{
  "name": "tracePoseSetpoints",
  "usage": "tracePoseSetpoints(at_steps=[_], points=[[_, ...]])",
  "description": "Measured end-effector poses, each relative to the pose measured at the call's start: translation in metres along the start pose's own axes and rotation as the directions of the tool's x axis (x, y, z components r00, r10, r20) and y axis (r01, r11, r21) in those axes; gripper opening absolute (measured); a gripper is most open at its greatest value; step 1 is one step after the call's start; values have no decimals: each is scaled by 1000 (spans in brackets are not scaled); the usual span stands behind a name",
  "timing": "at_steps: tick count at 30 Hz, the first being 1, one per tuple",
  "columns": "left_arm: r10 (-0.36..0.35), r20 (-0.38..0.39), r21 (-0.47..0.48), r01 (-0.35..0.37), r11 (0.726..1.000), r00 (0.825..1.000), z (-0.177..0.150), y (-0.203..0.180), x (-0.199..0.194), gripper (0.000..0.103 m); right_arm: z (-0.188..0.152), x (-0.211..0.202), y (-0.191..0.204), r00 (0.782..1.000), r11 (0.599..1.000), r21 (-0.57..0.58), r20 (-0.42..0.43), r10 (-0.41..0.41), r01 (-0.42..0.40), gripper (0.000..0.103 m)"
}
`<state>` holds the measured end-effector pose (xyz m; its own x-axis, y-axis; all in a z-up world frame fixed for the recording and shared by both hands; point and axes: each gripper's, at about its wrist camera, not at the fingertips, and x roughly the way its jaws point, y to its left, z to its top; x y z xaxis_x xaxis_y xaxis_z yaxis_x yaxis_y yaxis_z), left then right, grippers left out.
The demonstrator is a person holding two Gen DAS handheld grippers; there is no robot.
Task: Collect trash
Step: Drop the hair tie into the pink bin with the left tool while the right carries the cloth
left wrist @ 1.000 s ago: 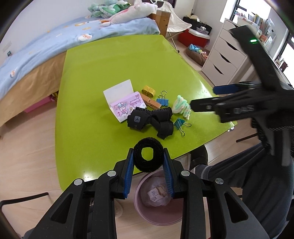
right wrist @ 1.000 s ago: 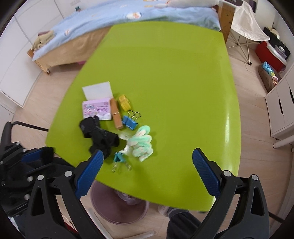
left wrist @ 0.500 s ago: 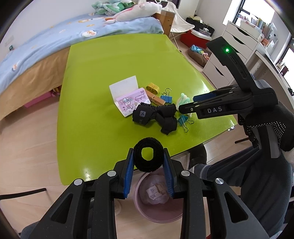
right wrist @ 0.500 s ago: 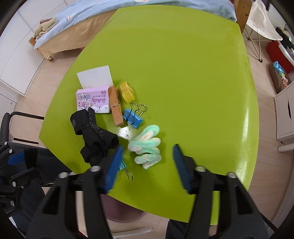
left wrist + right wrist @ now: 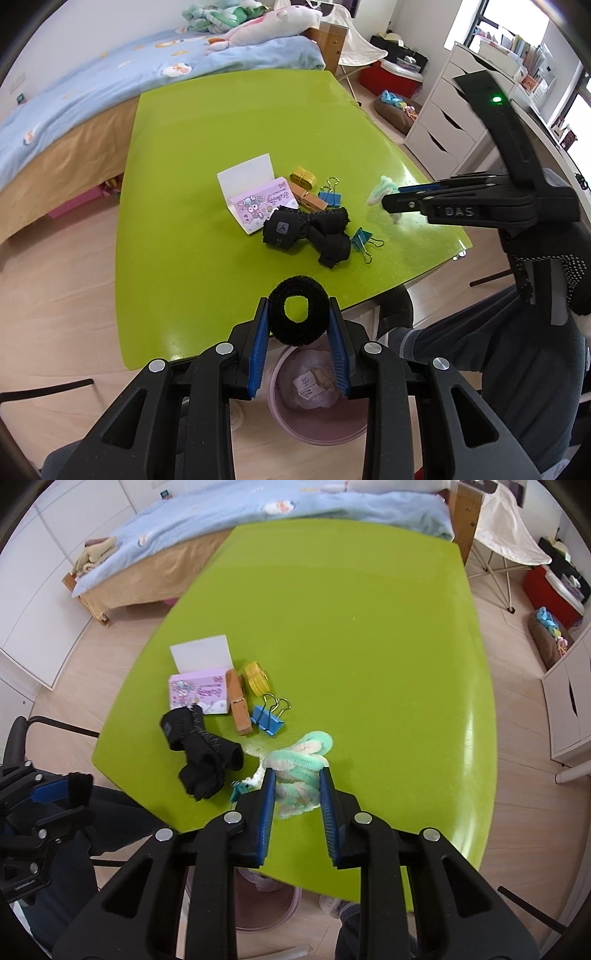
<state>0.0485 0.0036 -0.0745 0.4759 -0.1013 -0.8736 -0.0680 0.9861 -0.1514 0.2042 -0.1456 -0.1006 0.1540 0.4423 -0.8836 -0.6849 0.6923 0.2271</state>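
Observation:
My left gripper (image 5: 298, 319) is shut on a black fuzzy ring (image 5: 298, 314) and holds it above the near edge of the green table (image 5: 229, 122), over a pink trash bin (image 5: 317, 424) on the floor. My right gripper (image 5: 295, 788) is shut on a mint and white fuzzy bundle (image 5: 301, 764) that still touches the table; it also shows in the left wrist view (image 5: 384, 186). The left gripper appears at the left edge of the right wrist view (image 5: 70, 786).
On the table lie a black strap (image 5: 308, 236), a pink sticker card (image 5: 258, 201), a wooden peg (image 5: 306, 197), a yellow tape roll (image 5: 303, 177), a blue binder clip (image 5: 330, 195) and a teal binder clip (image 5: 364, 240). A bed (image 5: 92, 96) and white drawers (image 5: 447, 125) stand beyond.
My right gripper has moved down onto the mint bundle and closed on it from wide open. My left gripper has kept hold of the black ring and barely moved.

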Motion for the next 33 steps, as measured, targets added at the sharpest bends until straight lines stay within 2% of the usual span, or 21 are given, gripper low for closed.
tracePoseSetpoints(at_steps=[5, 18, 26, 33], points=[[-6, 13, 14, 6, 1000, 1000, -2, -7, -8, 30, -16, -28, 8, 999, 1000, -21, 51, 12, -11, 23], [-31, 34, 61, 29, 998, 999, -21, -28, -33, 30, -82, -93, 45, 987, 997, -54, 146, 71, -63, 23], [-61, 29, 71, 59, 996, 998, -41, -41, -43, 30, -122, -115, 57, 984, 995, -50, 153, 89, -82, 23], [-86, 13, 91, 84, 992, 996, -51, -50, -45, 30, -139, -119, 59, 986, 995, -36, 138, 95, -91, 23]])
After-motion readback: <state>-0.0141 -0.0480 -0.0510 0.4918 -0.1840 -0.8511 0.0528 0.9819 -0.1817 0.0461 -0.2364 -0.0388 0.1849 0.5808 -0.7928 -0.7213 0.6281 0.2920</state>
